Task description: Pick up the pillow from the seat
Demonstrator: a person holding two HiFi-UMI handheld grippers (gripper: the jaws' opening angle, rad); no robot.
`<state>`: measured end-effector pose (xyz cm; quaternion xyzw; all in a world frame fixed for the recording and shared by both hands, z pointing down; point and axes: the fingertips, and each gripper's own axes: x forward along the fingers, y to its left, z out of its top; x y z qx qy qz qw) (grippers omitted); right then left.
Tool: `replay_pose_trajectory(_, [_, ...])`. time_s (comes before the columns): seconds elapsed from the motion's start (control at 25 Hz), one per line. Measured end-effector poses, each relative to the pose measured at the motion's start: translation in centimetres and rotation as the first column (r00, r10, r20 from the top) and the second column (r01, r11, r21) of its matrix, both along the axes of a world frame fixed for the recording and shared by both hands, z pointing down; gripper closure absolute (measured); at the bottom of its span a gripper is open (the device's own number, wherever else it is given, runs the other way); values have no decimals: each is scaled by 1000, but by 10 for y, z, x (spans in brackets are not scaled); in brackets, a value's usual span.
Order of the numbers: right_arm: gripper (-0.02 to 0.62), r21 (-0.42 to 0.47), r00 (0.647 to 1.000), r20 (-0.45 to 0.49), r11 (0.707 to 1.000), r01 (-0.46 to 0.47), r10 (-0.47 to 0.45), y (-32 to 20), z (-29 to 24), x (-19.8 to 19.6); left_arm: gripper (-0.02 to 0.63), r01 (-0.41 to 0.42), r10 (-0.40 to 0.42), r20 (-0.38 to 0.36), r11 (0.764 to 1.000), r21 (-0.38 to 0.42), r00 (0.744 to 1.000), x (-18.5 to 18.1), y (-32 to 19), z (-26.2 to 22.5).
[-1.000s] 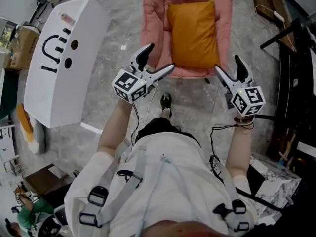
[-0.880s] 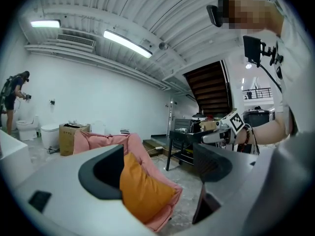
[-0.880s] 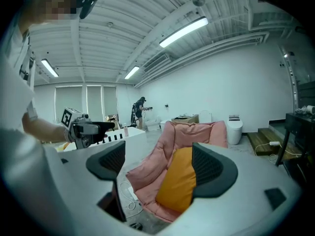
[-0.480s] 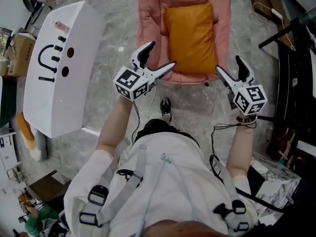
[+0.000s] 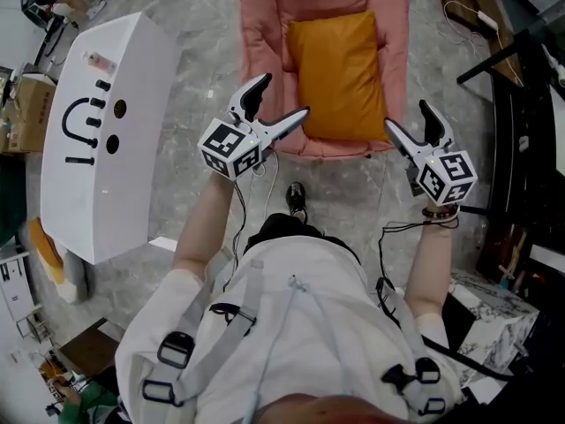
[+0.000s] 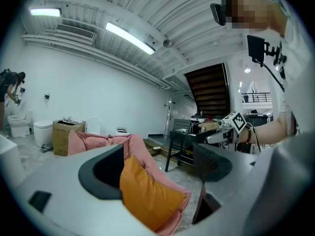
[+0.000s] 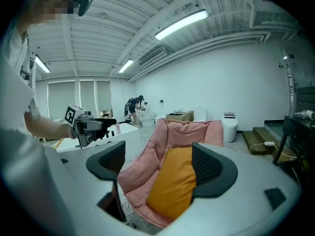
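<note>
Floor (image 5: 203,69) is grey marbled stone, and over on the left there's a big white box (image 5: 97,140) with black marks on top that kinda look like a face. Next is the left tool (image 5: 284,98), held up in the air just off the front left corner of the pink chair (image 5: 265,25). Its jaws are spread wide with nothing between them, and in its own view the left tool (image 6: 157,166) just frames the orange pillow (image 6: 147,195) from a distance, not touching. The orange pillow (image 5: 340,73) lies on the seat (image 5: 344,147) of the chair, filling the middle, with its near end close to the seat's front edge and its far end up against the backrest. Below the seat's front edge a dark shoe (image 5: 297,193) of the person shows on the floor. On the right, the right tool (image 5: 407,117) hangs off the front right corner of the seat, jaws also spread and empty. Through the right tool (image 7: 157,168) you see the pillow (image 7: 172,183) propped on the pink cushioning (image 7: 182,129), well apart from the pads.
</note>
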<state>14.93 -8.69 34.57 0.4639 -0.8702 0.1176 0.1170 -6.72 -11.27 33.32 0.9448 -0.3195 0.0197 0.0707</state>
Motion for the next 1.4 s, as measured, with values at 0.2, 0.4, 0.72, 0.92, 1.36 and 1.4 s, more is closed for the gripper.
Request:
replay_pose_trajectory(0.2, [192,-15,1000,-5,1000,-15,15,-17,1,-3,179,-6,5,-5,1000,-6,1000,-9,-19,3])
replay_pose_trajectory(0.4, [192,-26,1000,-6,999,-26,26,-36,1,-14,179,-25,25,11,1000,-17,1000,-22,-44,6])
replay_pose_trajectory(0.72, [192,-44,999,1,998,-45,45,-56,4,-19,178,-52,52,12,998,-28,999,-24,-73,7])
replay_pose_trajectory(0.92, [192,-58,999,-3,998,-35,35,-72,11,-15,178,-49,50,14,997,-54,999,-19,-89,21])
replay_pose_trajectory(1.36, [192,-62,999,27,998,21,-19,-137,16,0,175,-2,5,36,997,-76,999,-6,-133,25])
replay_pose_trajectory(1.4, [192,-66,999,26,997,27,-25,-143,17,2,175,1,2,42,997,-79,999,-4,-139,26])
